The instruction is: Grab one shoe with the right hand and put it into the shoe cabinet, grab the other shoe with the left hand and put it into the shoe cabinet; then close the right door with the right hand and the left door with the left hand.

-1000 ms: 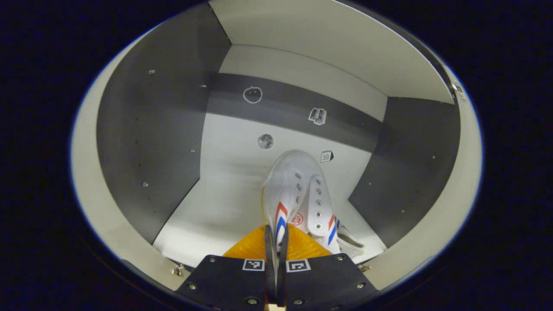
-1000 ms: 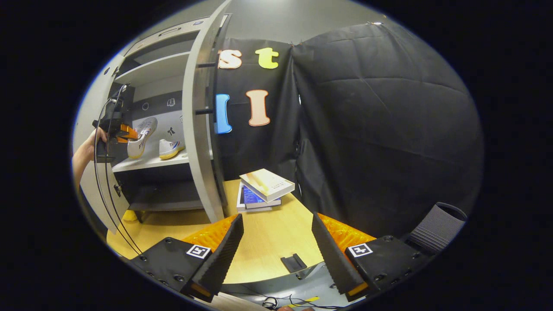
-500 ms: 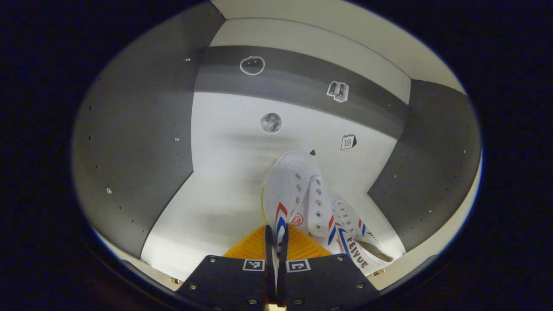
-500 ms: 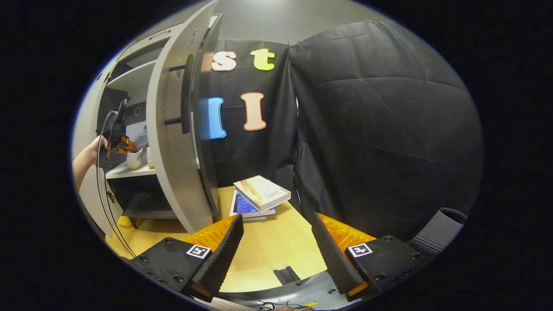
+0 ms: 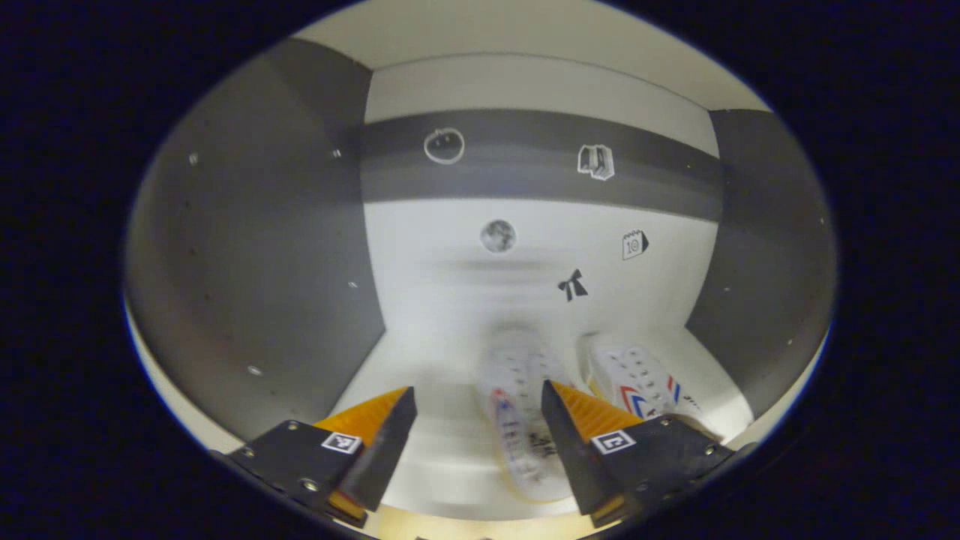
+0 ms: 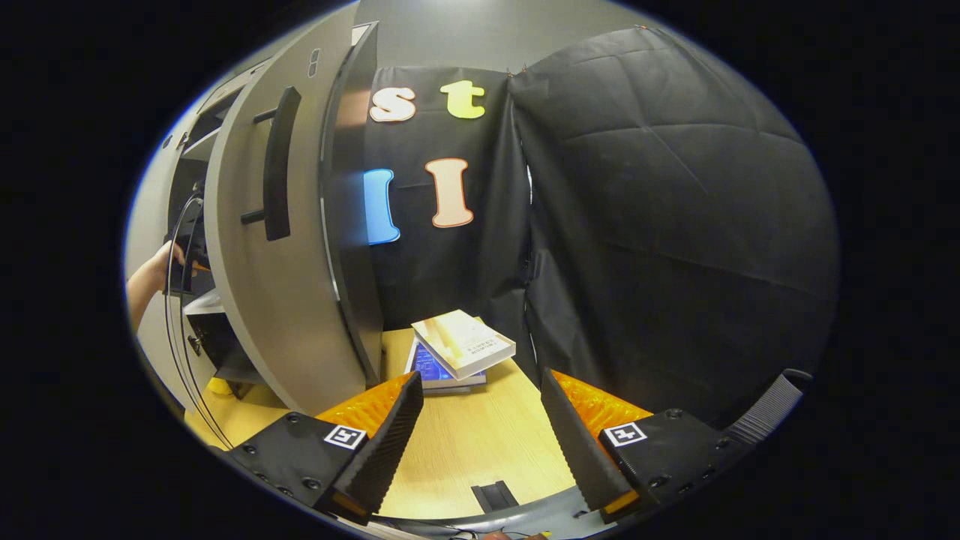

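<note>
In the left gripper view my left gripper [image 5: 472,442] is open inside the shoe cabinet, just above the white shelf [image 5: 420,375]. A white shoe [image 5: 517,390] with red and blue stripes lies blurred on the shelf between and beyond the fingers, free of them. A second matching shoe [image 5: 637,379] rests to its right. In the right gripper view my right gripper [image 6: 480,435] is open and empty over the wooden table [image 6: 472,450]. The cabinet's grey right door [image 6: 277,300] stands open with its dark handle [image 6: 274,176] facing me. A hand [image 6: 154,266] holds the left gripper [image 6: 184,251] beyond the door.
Stacked books [image 6: 457,349] lie on the table by the black cloth wall. A small dark clip [image 6: 493,495] sits near the table's front edge. Small stickers [image 5: 499,235] mark the cabinet's back panel. Dark side walls [image 5: 255,247] close in the compartment.
My left gripper has opened and let go of the shoe, which now lies on the shelf beside the other one. The right gripper view has swung so the open door hides the shoes.
</note>
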{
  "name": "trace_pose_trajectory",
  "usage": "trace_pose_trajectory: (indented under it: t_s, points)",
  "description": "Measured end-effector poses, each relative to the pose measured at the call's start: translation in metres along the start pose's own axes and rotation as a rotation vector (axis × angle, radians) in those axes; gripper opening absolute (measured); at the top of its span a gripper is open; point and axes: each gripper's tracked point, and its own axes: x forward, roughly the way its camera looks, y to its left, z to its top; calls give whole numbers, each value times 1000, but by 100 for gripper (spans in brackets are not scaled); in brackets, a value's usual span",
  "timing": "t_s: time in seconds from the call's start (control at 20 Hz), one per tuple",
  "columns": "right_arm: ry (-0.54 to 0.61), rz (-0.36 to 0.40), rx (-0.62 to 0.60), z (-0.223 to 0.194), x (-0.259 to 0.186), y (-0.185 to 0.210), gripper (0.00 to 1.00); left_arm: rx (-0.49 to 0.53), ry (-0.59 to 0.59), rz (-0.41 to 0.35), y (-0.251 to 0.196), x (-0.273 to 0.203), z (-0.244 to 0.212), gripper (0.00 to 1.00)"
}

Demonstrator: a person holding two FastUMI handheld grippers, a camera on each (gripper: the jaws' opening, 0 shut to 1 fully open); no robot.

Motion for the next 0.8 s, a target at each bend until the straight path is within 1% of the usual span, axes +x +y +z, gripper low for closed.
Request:
trace_pose_trajectory:
  t_s: [0.05,0.1,0.2,0.25,0.3,0.35,0.4,0.45,0.6,0.65,0.75,0.8]
  points:
    - [2,7,0,1,2,-2,99,16,-22,19,5,-11,5,93]
    - [-2,9,1,5,3,-4,99,17,-58,13,4,-24,12,95]
    - [-22,-1,-20,19,0,-11,99,19,-176,-8,4,-51,32,94]
    - [-47,-10,-34,30,-1,-13,99,24,-250,-4,7,-64,41,95]
    - [-73,-17,-44,43,-5,-16,99,23,-311,-1,9,-78,50,94]
    - [-94,-22,-45,55,-9,-16,99,24,-359,-25,5,-90,55,94]
    - [-111,-24,-38,67,-15,-16,99,24,-393,-64,-1,-102,57,94]
    - [-130,-22,-31,80,-20,-14,99,19,-406,-95,-4,-117,56,94]
    - [-199,-24,-33,113,-33,-10,99,24,-461,-154,-12,-159,49,94]
    - [-208,-27,-39,118,-37,-9,93,25,-459,-184,-15,-169,45,94]
    - [-220,-24,-38,126,-44,-2,93,1,-438,-245,-20,-194,37,94]
    - [-225,-25,-32,131,-47,2,94,-19,-422,-279,-29,-194,30,94]
